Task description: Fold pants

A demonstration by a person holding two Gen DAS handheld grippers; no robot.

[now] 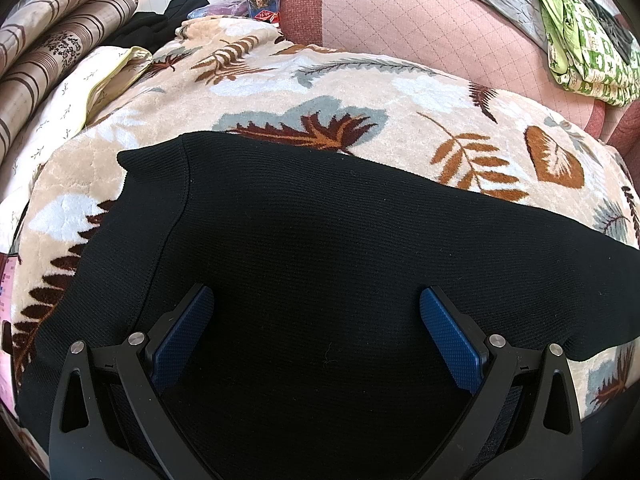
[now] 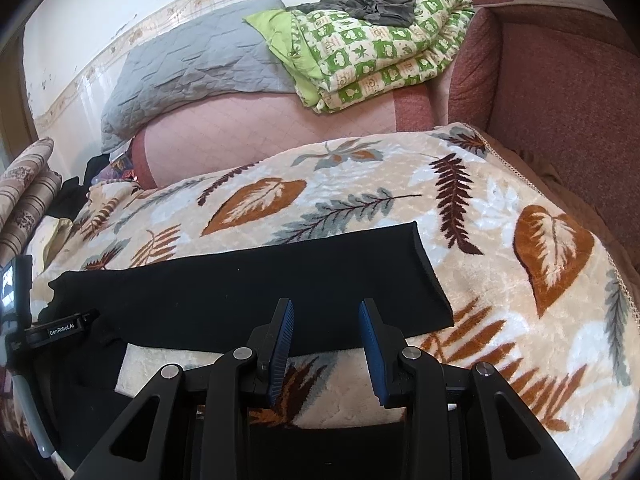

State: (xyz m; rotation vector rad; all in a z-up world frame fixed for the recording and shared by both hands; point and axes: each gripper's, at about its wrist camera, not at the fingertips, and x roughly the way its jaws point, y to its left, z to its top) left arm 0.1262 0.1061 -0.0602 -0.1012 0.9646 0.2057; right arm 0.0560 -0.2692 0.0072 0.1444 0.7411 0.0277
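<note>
Black knit pants (image 1: 320,248) lie flat on a leaf-patterned blanket (image 1: 360,96). In the left wrist view my left gripper (image 1: 316,300) is open wide, right over the waist end of the pants, holding nothing. In the right wrist view one pant leg (image 2: 260,276) stretches to the right and ends in a cuff (image 2: 432,272). My right gripper (image 2: 326,312) is open, narrower than the left, over the near edge of that leg, holding nothing. The left gripper's body (image 2: 60,328) shows at the far left of the right wrist view.
The blanket (image 2: 520,320) covers a reddish sofa (image 2: 560,100). A folded green checked quilt (image 2: 368,60) and a grey quilted cover (image 2: 188,64) lie on the sofa back. Striped cushions (image 1: 44,60) are stacked at the left, with dark clothes (image 1: 160,24) beyond.
</note>
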